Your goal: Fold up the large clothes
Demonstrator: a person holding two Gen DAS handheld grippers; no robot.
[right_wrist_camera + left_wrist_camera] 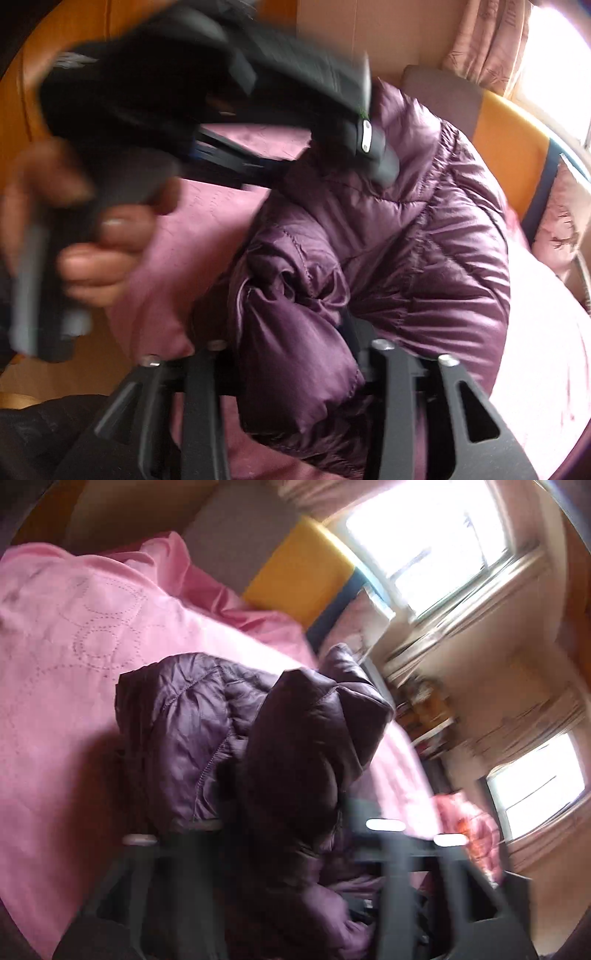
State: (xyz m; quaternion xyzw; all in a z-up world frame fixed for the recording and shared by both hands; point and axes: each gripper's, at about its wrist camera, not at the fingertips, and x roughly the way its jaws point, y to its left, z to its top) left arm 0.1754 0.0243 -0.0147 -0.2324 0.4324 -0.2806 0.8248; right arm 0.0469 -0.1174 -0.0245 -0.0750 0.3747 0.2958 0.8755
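A dark purple quilted puffer jacket (pixel 207 731) is bunched up over the pink bedspread (pixel 66 635). My left gripper (pixel 284 830) is shut on a fold of the jacket, which fills the space between its fingers. In the right wrist view the jacket (pixel 424 240) hangs in a thick bundle, and my right gripper (pixel 295 354) is shut on its lower fold. The left gripper's black body (pixel 207 85), held by a hand (pixel 103 236), shows blurred at the upper left, its tip in the jacket's top edge.
A yellow and navy headboard cushion (pixel 299 579) stands behind the bed. Bright windows (pixel 436 546) and curtains lie to the right. A pink and orange garment (pixel 469 827) lies at the bed's edge. A wooden bed frame (pixel 44 122) is on the left.
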